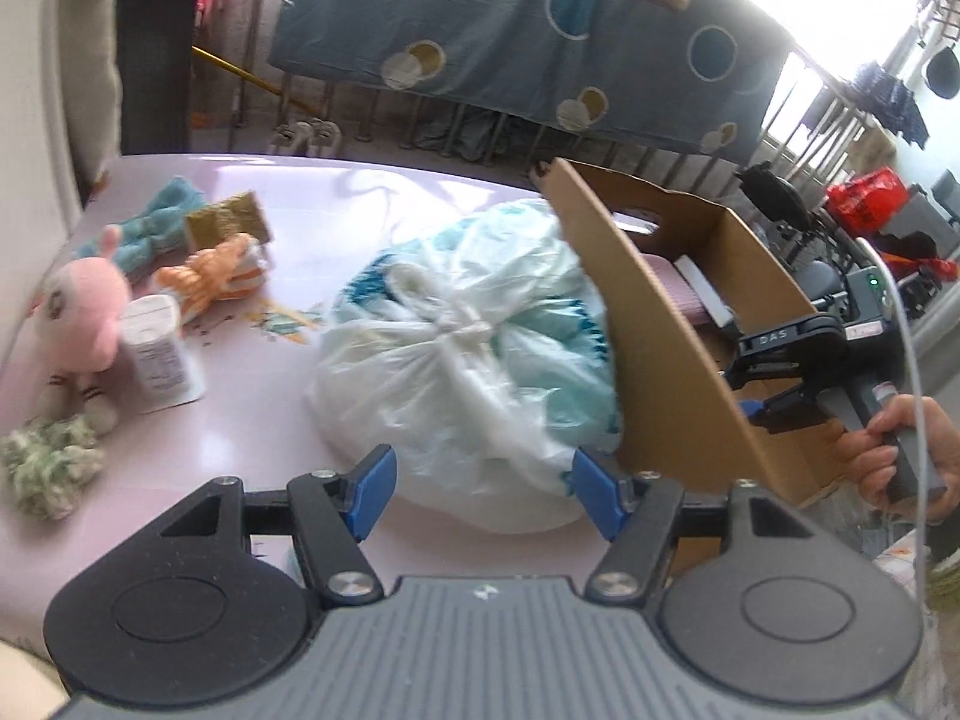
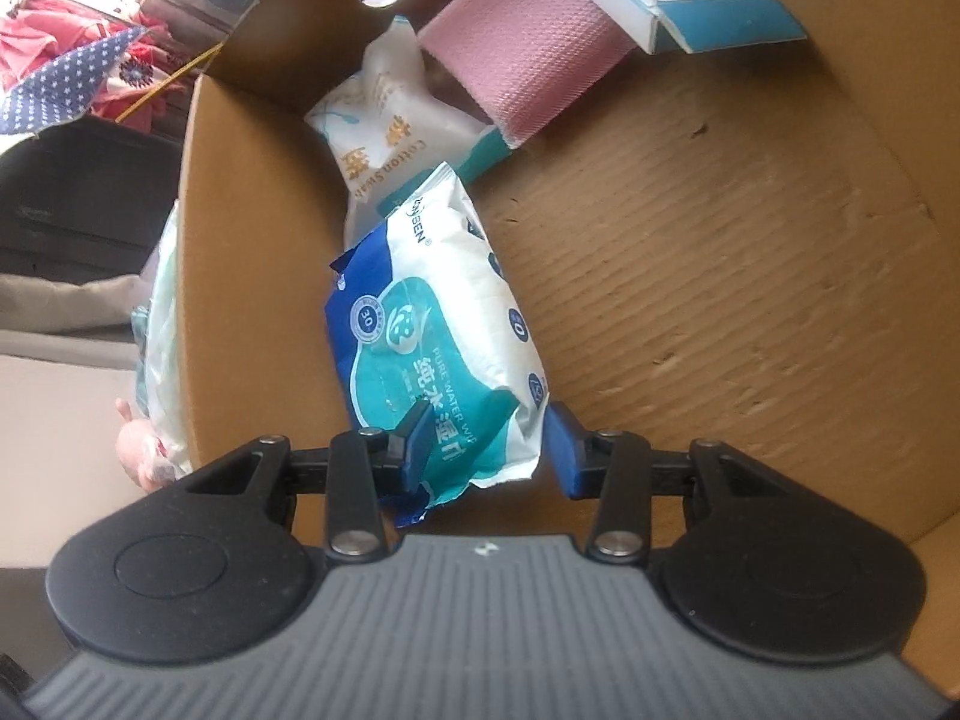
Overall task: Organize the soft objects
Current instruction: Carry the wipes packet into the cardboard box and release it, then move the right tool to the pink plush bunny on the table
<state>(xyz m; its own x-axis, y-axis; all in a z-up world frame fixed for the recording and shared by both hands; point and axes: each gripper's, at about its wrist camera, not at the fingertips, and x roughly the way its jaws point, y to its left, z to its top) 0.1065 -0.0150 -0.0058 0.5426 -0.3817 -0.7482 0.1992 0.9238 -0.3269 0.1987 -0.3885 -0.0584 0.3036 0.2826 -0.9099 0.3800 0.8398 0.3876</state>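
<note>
The right gripper is holding its jaws half open around a wipes pack in the cardboard box, grip unclear; the left gripper is gaping before a plastic bag.

A lived-in home: a spotted sheet and clothes hung drying along a railing behind a pink tabletop strewn with soft toys.

We note a knotted white plastic bag with teal contents lying on the pink tabletop, touching the cardboard box. Left of it: pink plush, orange knit toy, blue cloth, green-white knit piece. Inside the box a wet-wipes pack leans on the wall.
</note>
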